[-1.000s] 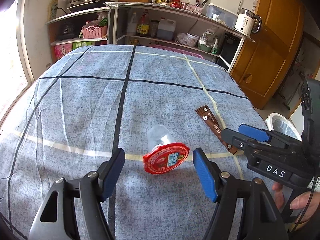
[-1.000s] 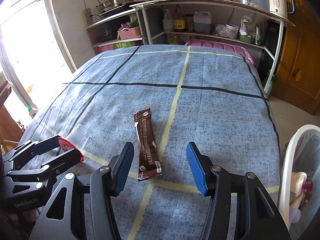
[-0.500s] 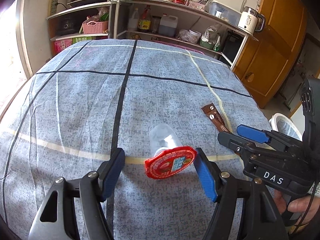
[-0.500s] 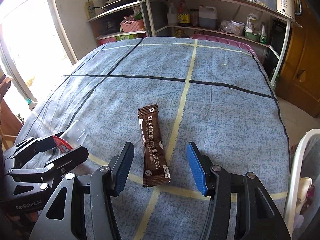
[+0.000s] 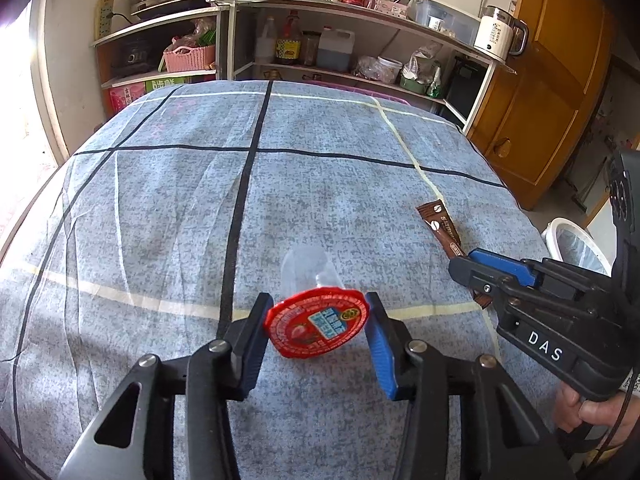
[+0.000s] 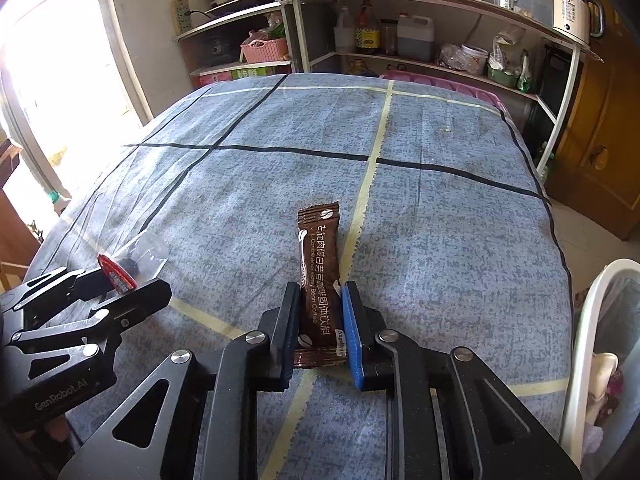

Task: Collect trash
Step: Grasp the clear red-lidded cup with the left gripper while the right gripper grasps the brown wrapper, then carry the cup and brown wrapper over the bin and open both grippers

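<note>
A clear jelly cup with a red foil lid (image 5: 316,324) lies on its side on the blue tablecloth (image 5: 320,160). My left gripper (image 5: 318,302) is closing on it, and both pads touch the lid's rim. A brown coffee sachet (image 6: 318,248) lies flat on the cloth, pointing away from me. My right gripper (image 6: 320,300) is closing on the sachet's near end, which is pinched between its pads. In the right wrist view, the left gripper (image 6: 120,280) and the cup (image 6: 148,252) show at the left. The left wrist view has the right gripper (image 5: 474,270) on the sachet (image 5: 440,224).
A white trash bin (image 6: 600,344) with a liner stands on the floor off the table's right edge, also visible as the bin (image 5: 576,240) in the left wrist view. Metal shelves (image 5: 340,40) with bottles and pots line the far wall. A wooden door (image 5: 540,100) is at the right.
Both grippers have closed from wide open: the left onto the red-lidded cup, the right onto the sachet's near end. Neither hand has shifted noticeably.
</note>
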`<state>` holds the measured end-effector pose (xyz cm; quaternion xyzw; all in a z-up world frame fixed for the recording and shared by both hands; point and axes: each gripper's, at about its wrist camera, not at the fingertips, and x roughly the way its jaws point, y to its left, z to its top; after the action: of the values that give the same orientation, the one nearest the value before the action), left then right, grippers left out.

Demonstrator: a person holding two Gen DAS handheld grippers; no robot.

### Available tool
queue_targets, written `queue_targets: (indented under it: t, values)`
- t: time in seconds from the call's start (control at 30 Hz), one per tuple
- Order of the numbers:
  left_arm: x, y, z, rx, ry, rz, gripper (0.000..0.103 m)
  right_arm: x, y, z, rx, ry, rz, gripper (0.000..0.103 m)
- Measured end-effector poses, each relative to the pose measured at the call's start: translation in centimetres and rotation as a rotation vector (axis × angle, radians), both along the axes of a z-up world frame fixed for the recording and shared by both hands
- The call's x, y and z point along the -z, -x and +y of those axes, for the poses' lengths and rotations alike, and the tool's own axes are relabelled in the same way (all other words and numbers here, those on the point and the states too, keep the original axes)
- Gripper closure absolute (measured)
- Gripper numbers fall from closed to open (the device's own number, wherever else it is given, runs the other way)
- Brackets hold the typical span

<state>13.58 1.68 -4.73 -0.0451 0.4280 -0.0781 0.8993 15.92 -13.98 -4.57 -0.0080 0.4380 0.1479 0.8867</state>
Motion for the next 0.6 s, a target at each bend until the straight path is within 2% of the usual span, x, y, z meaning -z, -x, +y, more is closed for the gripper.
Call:
queue_targets:
  t: [0.4,0.6]
  values:
    - [-1.2,0.7,-0.7,0.020,-0.014,-0.030,0.056,-0.6,1.0,-1.0,0.023,-0.042,-0.017,0.082]
    - [-2.5,1.3,-1.7,0.046,-0.026,-0.062,0.056,-1.9,2.1,-2.6,0.050,-0.079,-0.048,0.082]
